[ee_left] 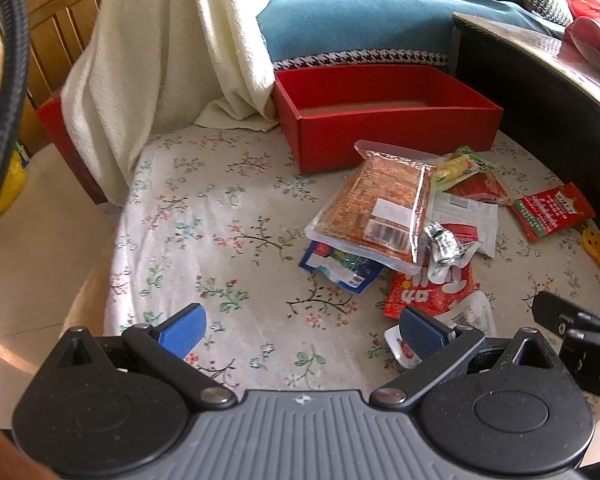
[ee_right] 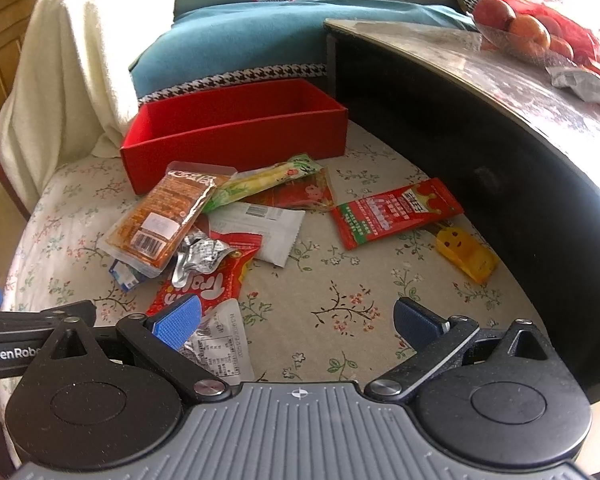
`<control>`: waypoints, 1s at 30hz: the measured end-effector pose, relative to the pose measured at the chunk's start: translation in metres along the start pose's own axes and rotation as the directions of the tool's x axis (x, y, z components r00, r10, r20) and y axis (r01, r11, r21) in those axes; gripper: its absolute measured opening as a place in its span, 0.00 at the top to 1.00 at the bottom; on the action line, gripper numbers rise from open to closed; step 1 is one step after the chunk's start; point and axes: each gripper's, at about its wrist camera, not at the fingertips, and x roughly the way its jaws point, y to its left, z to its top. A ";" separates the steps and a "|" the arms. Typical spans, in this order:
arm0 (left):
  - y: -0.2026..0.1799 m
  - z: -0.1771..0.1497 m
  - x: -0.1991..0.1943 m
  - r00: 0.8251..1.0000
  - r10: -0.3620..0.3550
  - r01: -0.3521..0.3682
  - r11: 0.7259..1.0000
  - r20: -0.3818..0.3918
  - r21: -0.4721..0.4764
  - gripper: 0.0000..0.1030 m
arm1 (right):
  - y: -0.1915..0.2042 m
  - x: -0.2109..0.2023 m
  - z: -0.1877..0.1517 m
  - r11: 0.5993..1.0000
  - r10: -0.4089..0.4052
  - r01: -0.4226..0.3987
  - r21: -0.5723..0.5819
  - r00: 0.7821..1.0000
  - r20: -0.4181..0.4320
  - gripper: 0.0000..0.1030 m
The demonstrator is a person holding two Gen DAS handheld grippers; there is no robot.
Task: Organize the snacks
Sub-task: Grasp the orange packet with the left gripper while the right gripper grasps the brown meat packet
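Both the left claw (ee_left: 300,334) and the right claw (ee_right: 298,322) hang with fingers spread wide, gripping nothing, above the floral surface (ee_left: 220,240). Ahead lies a loose heap of snack packets (ee_right: 204,224); the red box (ee_right: 236,132) stands just behind them.

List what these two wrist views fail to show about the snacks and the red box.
- Blue snack packet: mostly covered by the clear orange-filled pack in both views.
- Red cardboard box floor: the near wall hides most of it in both views; contents uncertain.
- White wrapper: partly behind the right gripper finger; its print is too small to read.
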 end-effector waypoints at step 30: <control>-0.040 0.086 0.096 0.988 -0.126 0.130 0.991 -0.090 0.039 0.30 | -0.025 0.027 0.004 0.982 0.124 -0.102 0.157 0.983 -0.139 0.00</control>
